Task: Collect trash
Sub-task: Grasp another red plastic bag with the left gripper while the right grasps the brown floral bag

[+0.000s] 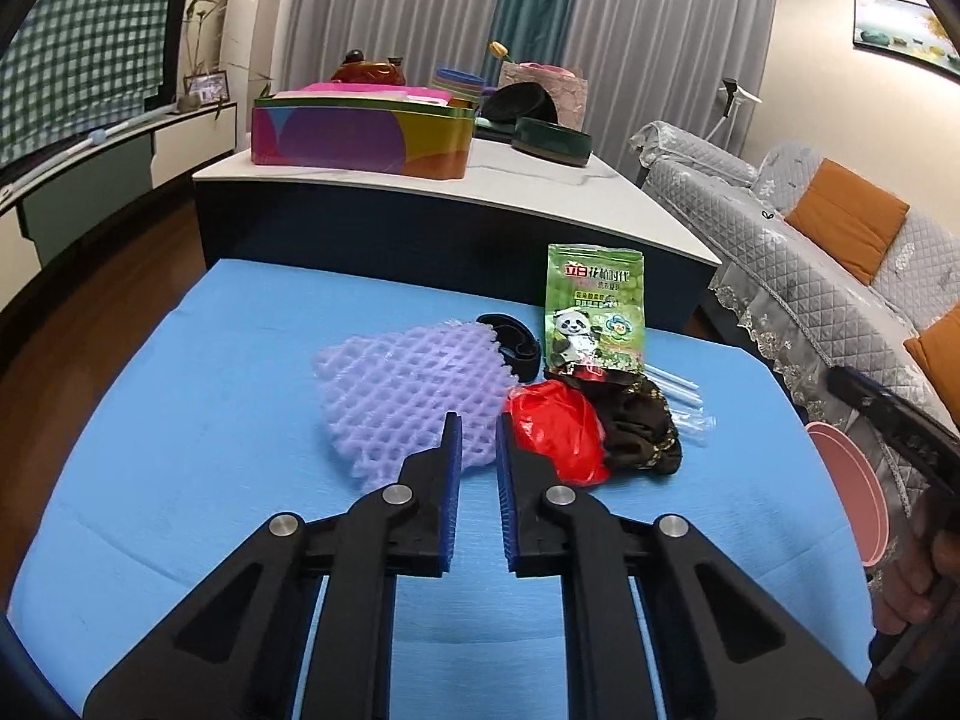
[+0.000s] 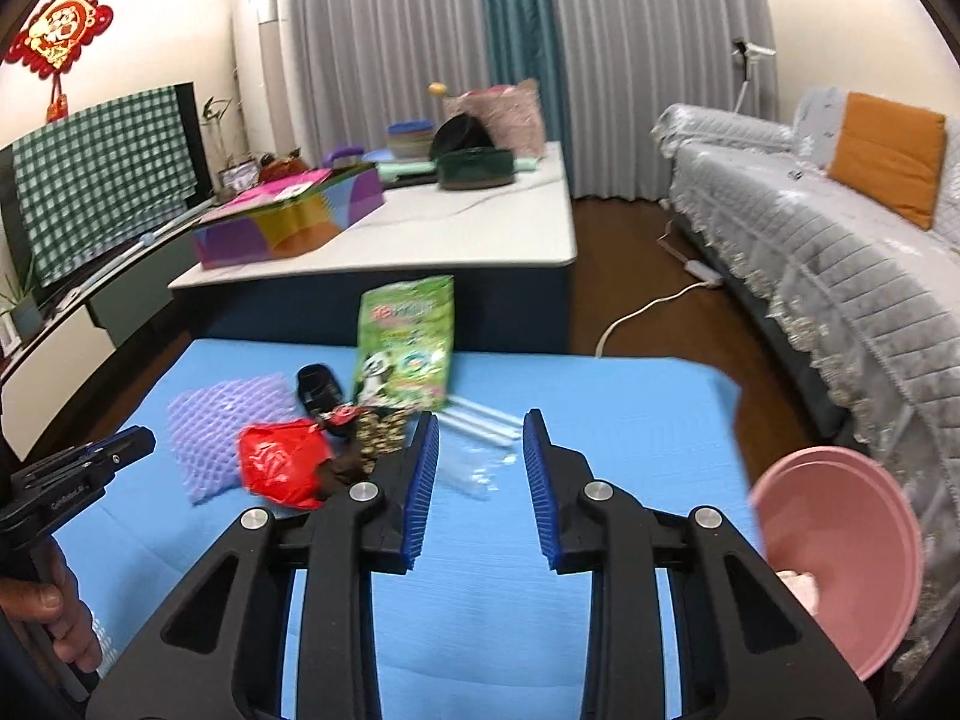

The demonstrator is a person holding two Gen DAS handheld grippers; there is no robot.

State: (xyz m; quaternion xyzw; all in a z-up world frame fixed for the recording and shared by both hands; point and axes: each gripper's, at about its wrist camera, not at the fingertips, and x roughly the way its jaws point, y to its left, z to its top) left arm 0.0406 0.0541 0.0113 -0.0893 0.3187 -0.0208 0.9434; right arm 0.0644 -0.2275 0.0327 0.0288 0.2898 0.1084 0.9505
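Trash lies in a heap on the blue mat [image 1: 210, 390]. It holds a purple foam net [image 1: 408, 396], a red plastic bag [image 1: 558, 426], a dark patterned wrapper [image 1: 642, 426], a green panda pouch [image 1: 594, 306], a black ring [image 1: 510, 336] and clear straws [image 1: 678, 390]. My left gripper [image 1: 478, 423] hovers just short of the net and the red bag, its jaws a narrow gap apart with nothing between them. My right gripper [image 2: 480, 420] is open, aimed at the straws [image 2: 486, 420] and a clear wrapper. A pink basin [image 2: 840, 540] stands at the mat's right edge.
Behind the mat a white-topped table [image 1: 540, 192] carries a colourful box [image 1: 360, 135] and dark bowls. A grey covered sofa [image 2: 840, 252] runs along the right, with a white cable [image 2: 648, 306] on the floor. A cabinet with a checked cloth [image 2: 102, 180] stands on the left.
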